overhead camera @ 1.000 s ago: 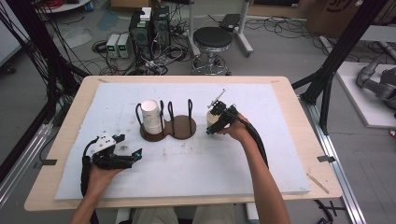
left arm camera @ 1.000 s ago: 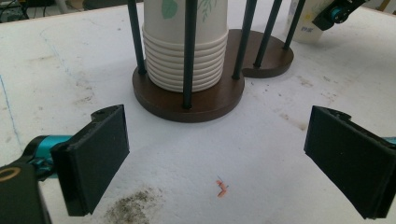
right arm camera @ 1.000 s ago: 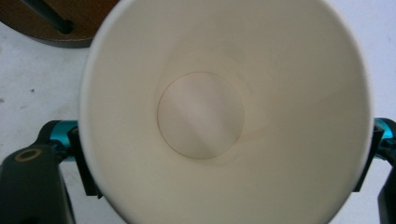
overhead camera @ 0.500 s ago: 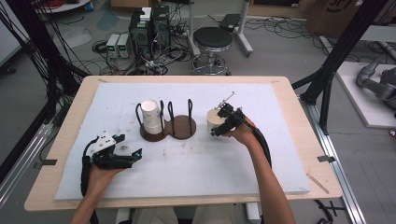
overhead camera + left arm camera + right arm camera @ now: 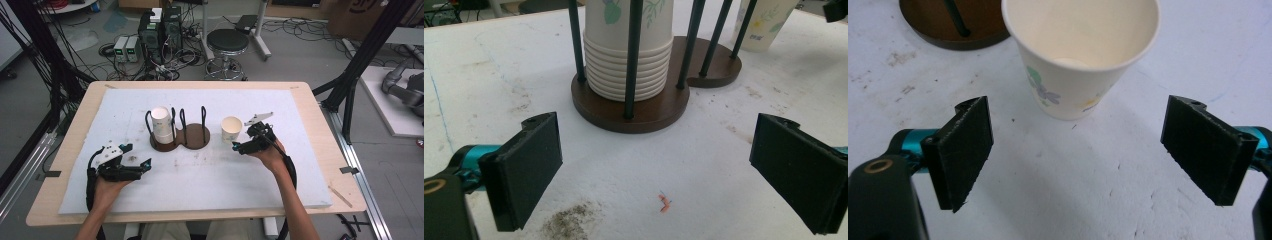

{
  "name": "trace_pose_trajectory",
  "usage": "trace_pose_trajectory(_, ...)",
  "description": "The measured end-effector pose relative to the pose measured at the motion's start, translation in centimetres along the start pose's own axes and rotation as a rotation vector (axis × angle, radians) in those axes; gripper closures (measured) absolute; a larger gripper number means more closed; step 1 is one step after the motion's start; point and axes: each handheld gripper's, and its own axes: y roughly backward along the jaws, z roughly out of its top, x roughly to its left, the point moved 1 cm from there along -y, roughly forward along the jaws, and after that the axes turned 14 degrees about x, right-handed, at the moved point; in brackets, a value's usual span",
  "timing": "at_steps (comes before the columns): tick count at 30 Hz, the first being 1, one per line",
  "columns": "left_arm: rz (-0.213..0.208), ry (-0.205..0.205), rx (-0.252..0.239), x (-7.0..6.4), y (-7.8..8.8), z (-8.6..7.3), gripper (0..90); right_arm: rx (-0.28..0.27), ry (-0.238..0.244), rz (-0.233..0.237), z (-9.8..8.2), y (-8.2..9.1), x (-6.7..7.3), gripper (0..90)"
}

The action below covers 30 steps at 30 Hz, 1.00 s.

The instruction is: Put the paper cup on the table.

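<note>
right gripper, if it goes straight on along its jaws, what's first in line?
Most likely the single paper cup: it stands upright on the white mat, centred ahead of the open right gripper, with bare mat between. The brown cup holder sits off to one side, probably out of line.

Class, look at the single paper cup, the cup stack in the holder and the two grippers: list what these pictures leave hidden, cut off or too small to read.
- Cup stack: the left gripper view's top edge cuts off its rim, and the high view is too small to count the cups.
- Single paper cup: its far side is hidden by its own wall in the right gripper view; small print too blurred to read.
- Holder: the right gripper view's top edge crops it to part of the base.
</note>
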Motion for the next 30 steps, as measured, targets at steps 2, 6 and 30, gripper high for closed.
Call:
trace_pose_trajectory(2,0.001,0.001,0.000,0.0,0.0,0.0,6.6,-0.048,-0.014,0.006,-1.1,0.2,0.1,13.8)
trace_pose_trajectory(6,0.003,0.000,-0.003,0.0,0.0,0.0,6.6,-0.126,-0.035,0.012,-3.3,0.4,0.4,13.8)
trace_pose_trajectory(30,0.000,0.015,-0.055,0.1,0.4,-0.3,6.6,-0.415,-0.131,-0.034,-10.3,0.0,0.6,14.6)
